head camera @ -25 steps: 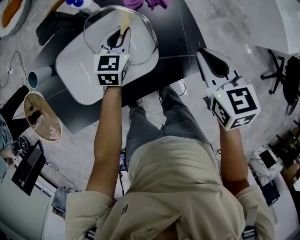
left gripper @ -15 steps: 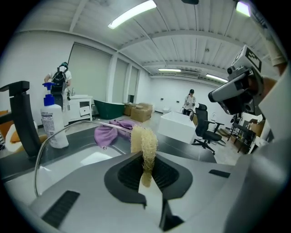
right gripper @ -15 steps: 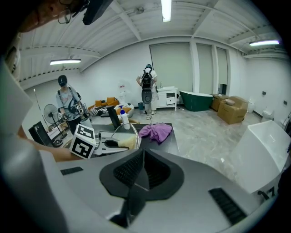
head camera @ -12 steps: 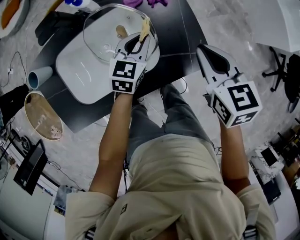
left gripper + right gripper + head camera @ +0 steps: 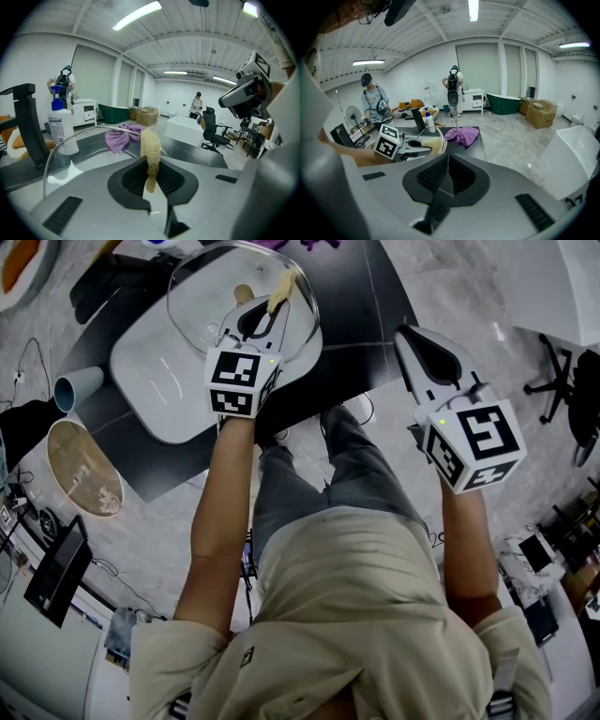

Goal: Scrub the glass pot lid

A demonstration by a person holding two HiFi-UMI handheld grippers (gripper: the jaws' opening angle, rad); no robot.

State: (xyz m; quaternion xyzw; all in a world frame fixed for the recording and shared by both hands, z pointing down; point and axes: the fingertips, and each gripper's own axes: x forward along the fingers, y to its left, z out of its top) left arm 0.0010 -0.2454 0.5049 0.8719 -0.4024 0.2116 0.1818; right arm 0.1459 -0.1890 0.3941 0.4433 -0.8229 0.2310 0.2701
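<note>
Grey plastic of the right gripper (image 5: pixel 409 339) lies nearest the body, off the table edge and above the floor. Its jaws are pressed together with nothing between them, and it takes no part in the work. Ahead, the left gripper (image 5: pixel 266 311) has its jaws clamped on a tan loofah scrubber (image 5: pixel 282 289), whose free end projects beyond the tips. That end is over the glass pot lid (image 5: pixel 184 306), near its right rim; contact with the glass cannot be confirmed. The lid rests on a white tray (image 5: pixel 150 381) on the black table (image 5: pixel 347 324). Beyond the lid lie a purple cloth (image 5: pixel 119 138) and a spray bottle (image 5: pixel 61 132).

Assessment: scrubbing is under way. No foam or residue shows on the glass, so the cleaned share cannot be judged.
</note>
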